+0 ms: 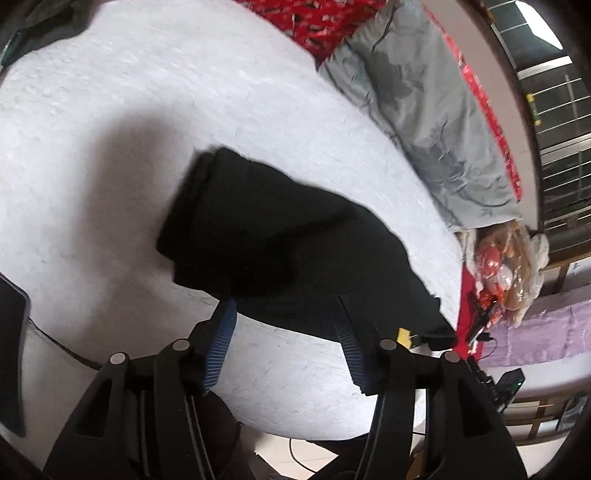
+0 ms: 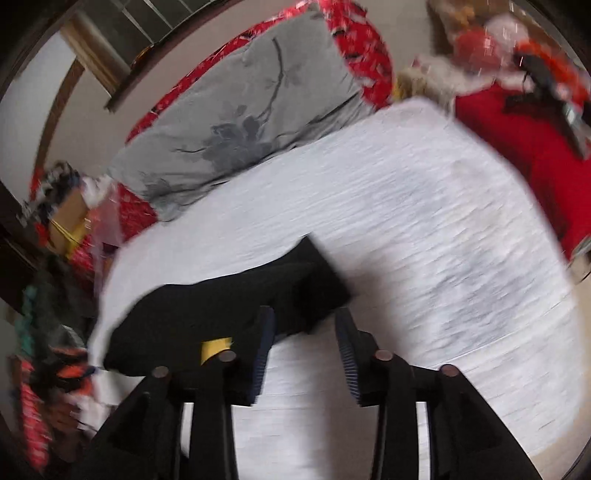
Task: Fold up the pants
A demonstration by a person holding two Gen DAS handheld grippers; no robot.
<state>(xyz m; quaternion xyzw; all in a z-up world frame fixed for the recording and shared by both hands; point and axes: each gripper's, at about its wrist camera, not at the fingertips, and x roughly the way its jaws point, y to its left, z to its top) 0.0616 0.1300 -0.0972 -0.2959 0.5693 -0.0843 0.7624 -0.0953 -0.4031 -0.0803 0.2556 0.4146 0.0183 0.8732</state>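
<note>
The black pants (image 1: 280, 236) lie folded into a compact bundle on the white bed cover (image 1: 147, 110). My left gripper (image 1: 284, 306) is open, its blue-padded fingers just at the near edge of the bundle, holding nothing. In the right wrist view the same pants (image 2: 229, 302) lie on the white cover (image 2: 424, 221), a yellow tag (image 2: 216, 347) at their near edge. My right gripper (image 2: 304, 317) is open and empty, its fingertips at the bundle's near right corner. That view is motion-blurred.
A grey flowered pillow (image 1: 424, 110) lies at the back on a red patterned sheet (image 1: 317, 18). Plastic-wrapped items (image 1: 509, 266) and a purple cloth (image 1: 539, 332) sit to the right. Clutter lies left of the bed (image 2: 55, 221); a red cloth (image 2: 528, 147) is at right.
</note>
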